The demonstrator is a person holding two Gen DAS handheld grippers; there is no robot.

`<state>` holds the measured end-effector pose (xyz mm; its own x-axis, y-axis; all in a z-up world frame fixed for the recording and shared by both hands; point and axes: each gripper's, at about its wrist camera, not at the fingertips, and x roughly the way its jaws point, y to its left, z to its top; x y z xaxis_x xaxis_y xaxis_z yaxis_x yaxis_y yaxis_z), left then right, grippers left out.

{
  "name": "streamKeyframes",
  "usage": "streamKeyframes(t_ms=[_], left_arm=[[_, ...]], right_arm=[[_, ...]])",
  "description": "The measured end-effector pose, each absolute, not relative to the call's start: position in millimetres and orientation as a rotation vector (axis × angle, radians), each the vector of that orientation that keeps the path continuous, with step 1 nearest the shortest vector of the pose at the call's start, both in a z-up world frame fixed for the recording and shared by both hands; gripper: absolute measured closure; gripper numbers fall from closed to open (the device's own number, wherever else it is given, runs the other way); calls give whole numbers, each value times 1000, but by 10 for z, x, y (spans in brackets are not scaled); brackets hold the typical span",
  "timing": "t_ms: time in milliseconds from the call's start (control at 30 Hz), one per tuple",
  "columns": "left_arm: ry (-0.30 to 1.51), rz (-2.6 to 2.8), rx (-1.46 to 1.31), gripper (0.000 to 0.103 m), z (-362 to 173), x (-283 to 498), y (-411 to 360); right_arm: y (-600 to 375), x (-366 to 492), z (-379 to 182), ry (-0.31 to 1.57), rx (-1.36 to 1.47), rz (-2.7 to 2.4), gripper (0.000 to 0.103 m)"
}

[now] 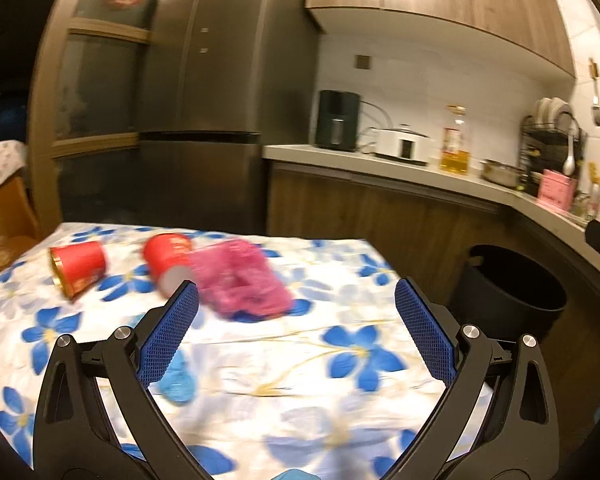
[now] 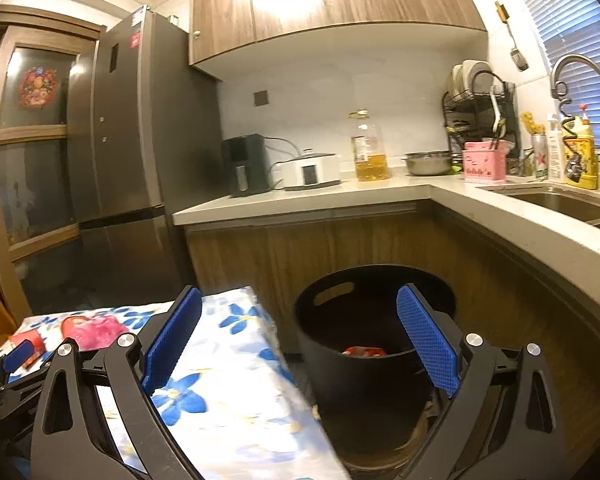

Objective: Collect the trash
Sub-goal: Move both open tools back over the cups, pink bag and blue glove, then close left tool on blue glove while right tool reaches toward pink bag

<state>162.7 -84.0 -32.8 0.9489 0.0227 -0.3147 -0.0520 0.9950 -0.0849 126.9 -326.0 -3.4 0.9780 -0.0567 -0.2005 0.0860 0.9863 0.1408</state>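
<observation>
Two red cups lie on their sides on the flowered tablecloth (image 1: 300,360): one at the far left (image 1: 78,266), one in the middle (image 1: 168,258). A pink crumpled wrapper (image 1: 240,278) lies beside the middle cup. A blue scrap (image 1: 178,380) lies near the left finger. My left gripper (image 1: 296,300) is open and empty above the table. My right gripper (image 2: 298,308) is open and empty above the black bin (image 2: 364,368), which holds a red item (image 2: 364,351). The left gripper (image 2: 16,356) shows at the right view's left edge.
A fridge (image 1: 204,120) stands behind the table. The counter (image 2: 340,196) carries an air fryer (image 2: 246,166), a white cooker (image 2: 312,172), an oil bottle (image 2: 370,148), a dish rack (image 2: 480,116) and a sink (image 2: 560,200). The bin (image 1: 512,292) stands right of the table.
</observation>
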Motion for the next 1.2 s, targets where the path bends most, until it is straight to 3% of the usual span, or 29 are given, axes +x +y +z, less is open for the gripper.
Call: streamKeyframes(t_ms=[433, 633, 700, 900, 1133, 1200], left_arm=[[397, 276, -96, 10, -746, 1806, -130], [503, 261, -131, 34, -946, 1968, -23], [548, 253, -147, 57, -1006, 2023, 3], [620, 222, -198, 85, -1122, 2077, 115], [590, 130, -267, 97, -1071, 1939, 222], [554, 113, -255, 98, -986, 1843, 237]], right_arm=[[-2610, 1475, -164, 227, 125, 64, 9], [-2384, 1639, -231, 249, 119, 107, 9], [-2296, 1708, -252, 257, 112, 127, 9], [-1994, 1954, -370, 294, 86, 176, 9], [-1652, 2196, -564, 354, 50, 227, 12], [-1544, 2284, -614, 373, 37, 241, 19]])
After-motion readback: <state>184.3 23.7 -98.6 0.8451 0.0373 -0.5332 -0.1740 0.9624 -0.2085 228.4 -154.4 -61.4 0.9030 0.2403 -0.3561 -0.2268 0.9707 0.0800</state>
